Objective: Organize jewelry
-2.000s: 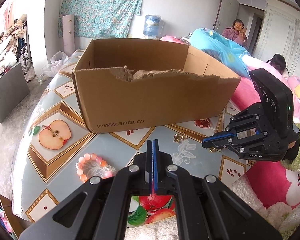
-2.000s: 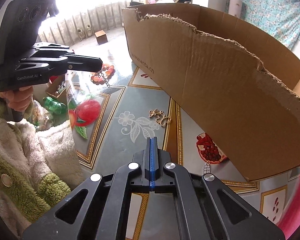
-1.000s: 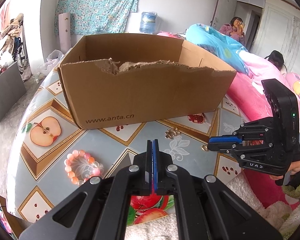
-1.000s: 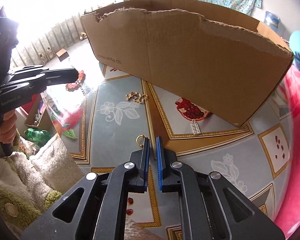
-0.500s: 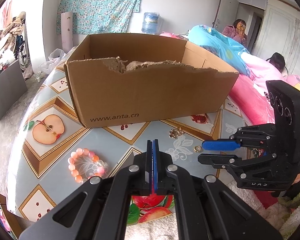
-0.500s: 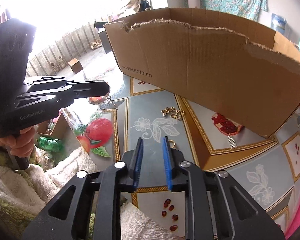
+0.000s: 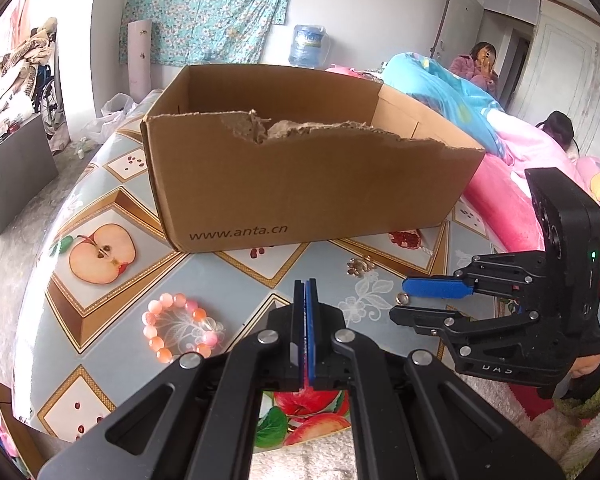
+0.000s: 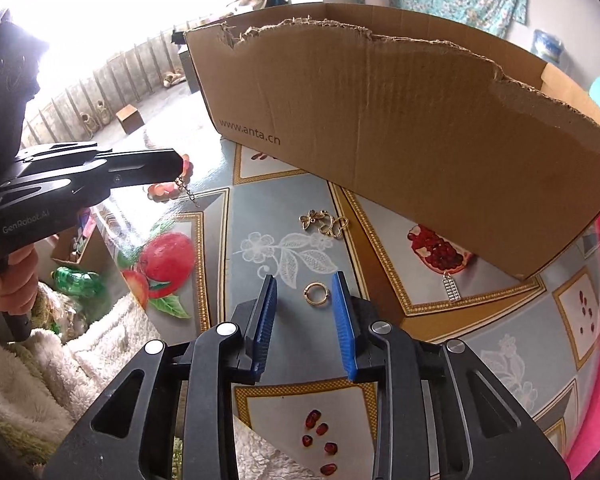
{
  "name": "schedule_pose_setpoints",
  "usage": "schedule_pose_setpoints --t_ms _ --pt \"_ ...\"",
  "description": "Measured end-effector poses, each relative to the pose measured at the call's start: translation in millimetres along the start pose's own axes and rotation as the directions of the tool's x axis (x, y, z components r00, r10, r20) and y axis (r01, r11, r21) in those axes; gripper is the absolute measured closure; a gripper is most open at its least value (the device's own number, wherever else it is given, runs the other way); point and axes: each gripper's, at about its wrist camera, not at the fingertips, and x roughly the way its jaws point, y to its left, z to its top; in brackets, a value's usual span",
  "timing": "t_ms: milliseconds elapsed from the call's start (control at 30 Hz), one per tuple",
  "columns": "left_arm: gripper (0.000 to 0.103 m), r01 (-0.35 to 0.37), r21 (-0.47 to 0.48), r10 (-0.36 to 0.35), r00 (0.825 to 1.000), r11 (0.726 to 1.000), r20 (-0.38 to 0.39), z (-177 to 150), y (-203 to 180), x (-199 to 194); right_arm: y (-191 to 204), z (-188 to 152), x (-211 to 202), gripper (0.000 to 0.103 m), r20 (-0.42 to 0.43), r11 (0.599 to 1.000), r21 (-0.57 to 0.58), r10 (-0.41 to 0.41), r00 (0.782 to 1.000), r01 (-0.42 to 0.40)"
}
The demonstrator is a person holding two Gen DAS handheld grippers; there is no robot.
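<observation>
Desk (image 7: 228,280): carried everything, under a fruit-patterned cloth.
Cardboard box (image 7: 300,184): stood on the desk, open-topped, near wall torn.
Left tool (image 7: 305,282): pads pressed together on a thin chain (image 8: 186,192) that dangled from its tip.
Right tool (image 8: 305,280): pads apart, low over the desk, either side of a gold ring (image 8: 315,294).
Pink bead bracelet (image 7: 178,328): flat on the desk, left of the left tool.
Gold floral piece (image 8: 324,222): near the box's front.
Silver pendant (image 8: 450,286): on the pomegranate print.
</observation>
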Motion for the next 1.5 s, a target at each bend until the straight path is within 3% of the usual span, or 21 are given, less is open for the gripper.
schedule_pose_setpoints --t_ms 167,500,633,733,867,1000,1100,1233,1367,1500 --pt "0.103 0.005 0.003 -0.005 1.000 1.000 0.003 1 -1 1 -4 -3 1 0.092 0.018 0.998 0.048 -0.041 0.999 0.040" --pt "0.103 0.000 0.006 -0.001 0.999 1.000 0.035 1 1 -13 -18 -3 -5 0.094 0.034 0.994 0.104 -0.025 0.999 0.021" --pt "0.103 0.001 0.013 -0.002 0.998 1.000 0.062 9 1 -28 -24 3 -32 0.094 0.083 0.993 0.108 -0.048 0.995 0.039" --pt "0.103 0.032 0.035 -0.036 0.992 0.999 0.117 22 -2 -48 -25 16 -62 0.093 0.158 0.993 0.109 -0.062 0.986 0.045" --pt "0.103 0.137 0.044 -0.143 0.974 0.990 0.177 55 -3 -69 -32 42 -105 0.093 0.280 0.994 0.109 -0.053 0.958 0.023" --pt "0.103 0.196 0.043 -0.200 0.957 0.980 0.209 96 0 -72 -52 76 -123 0.093 0.340 0.993 0.108 0.002 0.941 -0.041" --pt "0.103 0.177 0.045 -0.182 0.967 0.983 0.181 125 0 -56 -71 103 -109 0.093 0.304 0.983 0.129 0.083 0.949 -0.127" --pt "0.103 0.131 0.014 -0.132 0.990 0.991 0.050 152 1 -9 -94 135 -65 0.093 0.164 0.957 0.207 0.171 0.971 -0.204" --pt "0.103 0.096 -0.056 -0.101 0.990 0.994 -0.097 160 14 46 -106 154 -19 0.093 0.031 0.932 0.277 0.235 0.972 -0.234" --pt "0.103 0.059 -0.069 -0.069 0.986 0.996 -0.155 160 20 76 -105 165 12 0.092 -0.045 0.937 0.288 0.221 0.974 -0.199"
